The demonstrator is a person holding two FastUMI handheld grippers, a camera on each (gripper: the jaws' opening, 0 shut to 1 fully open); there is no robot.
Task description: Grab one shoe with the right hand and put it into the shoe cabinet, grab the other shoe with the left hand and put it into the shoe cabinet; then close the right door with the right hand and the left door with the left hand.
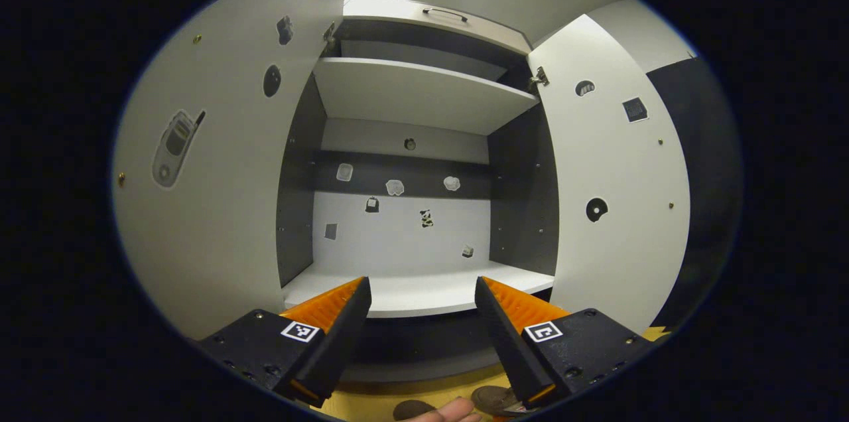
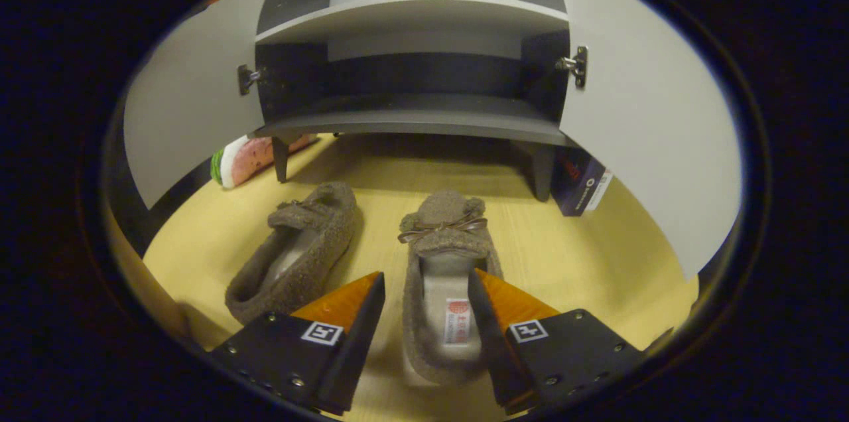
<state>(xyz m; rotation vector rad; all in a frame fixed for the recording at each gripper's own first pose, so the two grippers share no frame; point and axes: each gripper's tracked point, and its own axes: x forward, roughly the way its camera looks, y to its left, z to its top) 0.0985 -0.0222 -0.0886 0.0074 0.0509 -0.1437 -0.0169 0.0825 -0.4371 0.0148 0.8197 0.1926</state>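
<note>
Overhead light glares at top centre in the left gripper view. Right gripper view: dimmer, shadowed under the grey open-doored shoe cabinet [image 2: 411,120]. Fisheye bends edges.

The left tongs [image 1: 422,289] hang with their jaws spread and nothing between them, facing straight into the open shoe cabinet [image 1: 411,163]. Its left door [image 1: 212,163] and right door [image 1: 613,170] both stand wide, stickers dotted on them and on the back panel. The two shelves [image 1: 418,93] are bare. Down by the lower edge, a fingertip [image 1: 451,412] and the toe of a brown shoe [image 1: 494,399] peek in over the yellow floor [image 1: 424,395].
</note>
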